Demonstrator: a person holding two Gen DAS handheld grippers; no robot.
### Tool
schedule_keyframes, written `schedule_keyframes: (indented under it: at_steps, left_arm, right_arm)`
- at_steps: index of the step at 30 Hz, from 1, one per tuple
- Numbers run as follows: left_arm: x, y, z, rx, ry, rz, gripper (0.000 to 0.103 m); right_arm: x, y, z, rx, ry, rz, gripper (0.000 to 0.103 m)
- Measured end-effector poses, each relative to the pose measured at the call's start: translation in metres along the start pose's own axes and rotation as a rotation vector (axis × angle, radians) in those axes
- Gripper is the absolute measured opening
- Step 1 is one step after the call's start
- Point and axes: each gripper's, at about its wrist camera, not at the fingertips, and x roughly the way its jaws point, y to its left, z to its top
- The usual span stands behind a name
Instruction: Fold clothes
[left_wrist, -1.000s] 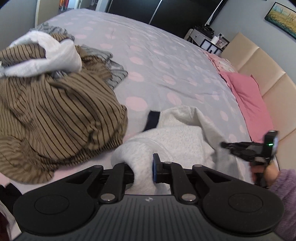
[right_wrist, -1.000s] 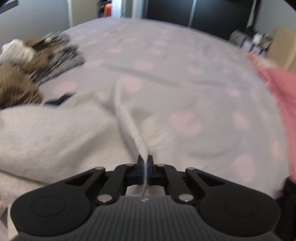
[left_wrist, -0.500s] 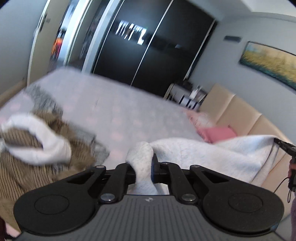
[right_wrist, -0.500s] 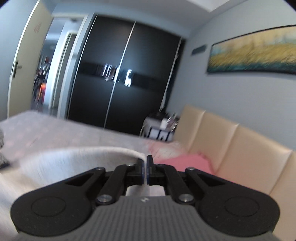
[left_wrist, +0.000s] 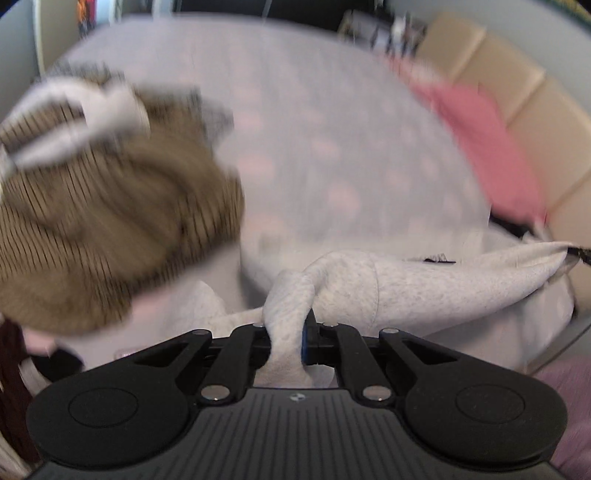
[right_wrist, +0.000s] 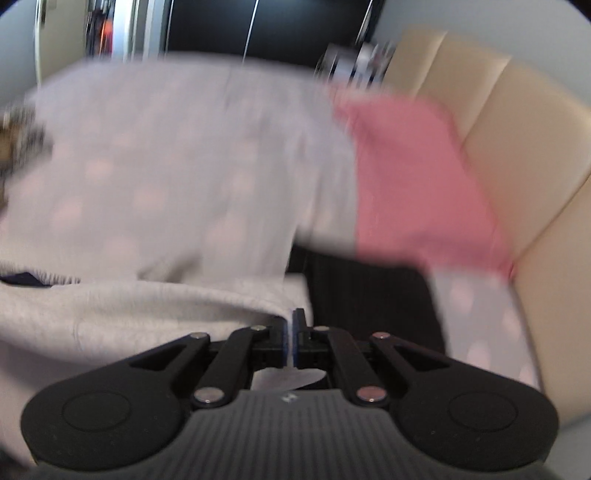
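A light grey sweatshirt (left_wrist: 424, 291) hangs stretched between both grippers above the bed. My left gripper (left_wrist: 291, 332) is shut on a bunched fold of it, the cloth rising between the pads. From there the sweatshirt runs rightward to a pulled corner at the right edge of the left wrist view. In the right wrist view the same grey sweatshirt (right_wrist: 129, 310) comes in from the left, and my right gripper (right_wrist: 290, 334) is shut on its thin edge. Both views are blurred by motion.
A pile of other clothes (left_wrist: 107, 221), brown striped with white and grey pieces, lies on the left of the bed. The bedspread (left_wrist: 332, 147) is pale grey with pink dots. A pink pillow (right_wrist: 417, 184) lies against the beige padded headboard (right_wrist: 517, 147). A dark gap (right_wrist: 369, 295) shows below the pillow.
Both grippers lifted the sweatshirt off the bed and drew it out between them; the views swung up toward the wardrobe and now tilt back down at the bed.
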Motion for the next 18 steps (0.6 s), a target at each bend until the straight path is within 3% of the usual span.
schedule_keyframes:
  at_steps: [2,7,9,10,11,15,18]
  left_arm:
    - [0.018,-0.003,-0.014,0.02,0.062,0.018,0.004]
    - [0.037,-0.01,-0.041,0.104,0.182,0.028,0.007]
    - [0.032,-0.013,-0.05,0.141,0.206,0.023,0.017]
    - [0.029,-0.014,-0.054,0.153,0.214,0.024,0.021]
    - [0.023,-0.015,-0.057,0.167,0.216,0.027,0.026]
    - [-0.002,-0.022,-0.057,0.195,0.172,0.029,0.044]
    - [-0.008,-0.031,-0.047,0.222,0.111,0.011,0.046]
  right_arm:
    - [0.018,0.004,-0.024,-0.009,0.089,0.028,0.003]
    - [0.037,0.016,-0.055,-0.063,0.195,0.092,0.007]
    - [0.037,0.02,-0.06,-0.103,0.233,0.123,0.014]
    - [0.034,0.02,-0.061,-0.13,0.243,0.123,0.026]
    - [0.032,0.021,-0.063,-0.157,0.252,0.122,0.035]
    - [0.01,0.024,-0.058,-0.234,0.237,0.138,0.037]
    - [-0.013,0.035,-0.042,-0.278,0.141,0.179,0.039]
